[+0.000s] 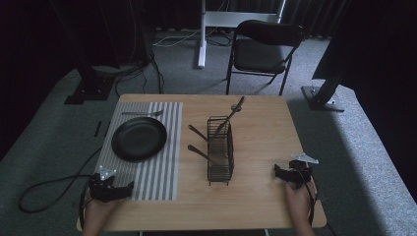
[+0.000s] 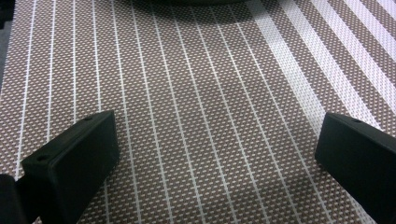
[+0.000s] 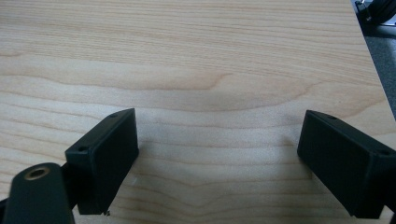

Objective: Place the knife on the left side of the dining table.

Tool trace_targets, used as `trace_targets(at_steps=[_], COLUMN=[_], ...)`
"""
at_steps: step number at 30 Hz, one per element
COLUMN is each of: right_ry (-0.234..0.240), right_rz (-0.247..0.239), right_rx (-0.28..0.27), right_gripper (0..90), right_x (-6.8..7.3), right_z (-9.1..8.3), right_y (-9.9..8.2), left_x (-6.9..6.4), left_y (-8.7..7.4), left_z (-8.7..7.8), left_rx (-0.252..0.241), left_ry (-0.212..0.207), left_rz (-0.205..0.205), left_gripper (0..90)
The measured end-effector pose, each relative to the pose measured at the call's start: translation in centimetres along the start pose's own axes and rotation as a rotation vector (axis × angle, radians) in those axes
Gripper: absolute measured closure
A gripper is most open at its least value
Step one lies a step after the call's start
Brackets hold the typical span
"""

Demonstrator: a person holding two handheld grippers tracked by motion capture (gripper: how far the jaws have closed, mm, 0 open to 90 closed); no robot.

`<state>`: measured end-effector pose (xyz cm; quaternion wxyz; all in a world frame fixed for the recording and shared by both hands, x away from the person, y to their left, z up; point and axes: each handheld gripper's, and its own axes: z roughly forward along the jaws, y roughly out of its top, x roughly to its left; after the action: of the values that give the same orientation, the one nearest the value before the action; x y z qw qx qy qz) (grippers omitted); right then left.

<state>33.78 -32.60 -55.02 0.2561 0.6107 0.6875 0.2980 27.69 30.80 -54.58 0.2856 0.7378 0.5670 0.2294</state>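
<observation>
The left claw [image 1: 129,189] rests wide open and empty on the near edge of the striped mat [image 1: 162,147], at the counter's [image 1: 260,206] near left corner, with the black plate [image 1: 139,139] on the mat beyond it and a fork [image 1: 142,113] beyond the plate. Between the two claws but farther back, the wire rack [image 1: 220,150] stands on bare wood holding dark-handled utensils [image 1: 201,154]. The right claw [image 1: 277,170], near the right edge, points left toward the rack, also wide open and empty over bare counter.
</observation>
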Motion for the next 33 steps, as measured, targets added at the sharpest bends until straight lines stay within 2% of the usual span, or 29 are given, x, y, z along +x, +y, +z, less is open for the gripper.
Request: trace_targets(at_steps=[3,17,28,29,33], right_ry=[-0.001,-0.01,-0.011,-0.011,-0.011], right_rz=[0.0,0.009,0.01,0.01,0.01], right_rx=[0.0,-0.001,0.0,0.0,-0.001], right_gripper=[11.4,11.4,11.4,11.4,11.4], right_x=[0.0,0.1,0.1,0.1,0.1], right_z=[0.0,-0.1,-0.1,-0.1,-0.1], right_y=[0.0,-0.1,-0.1,-0.1,-0.1], left_x=[0.2,0.1,-0.1,-0.3,-1.0], left_y=[-0.1,-0.1,0.3,0.5,0.9], left_z=[-0.1,0.0,0.0,0.0,-0.3], left_rx=[-0.004,-0.001,0.022,0.025,0.014], left_ry=[-0.016,-0.011,-0.009,-0.029,-0.046], left_rz=[0.015,0.011,0.008,0.016,0.029], left_gripper=[0.0,0.0,0.1,0.1,0.1])
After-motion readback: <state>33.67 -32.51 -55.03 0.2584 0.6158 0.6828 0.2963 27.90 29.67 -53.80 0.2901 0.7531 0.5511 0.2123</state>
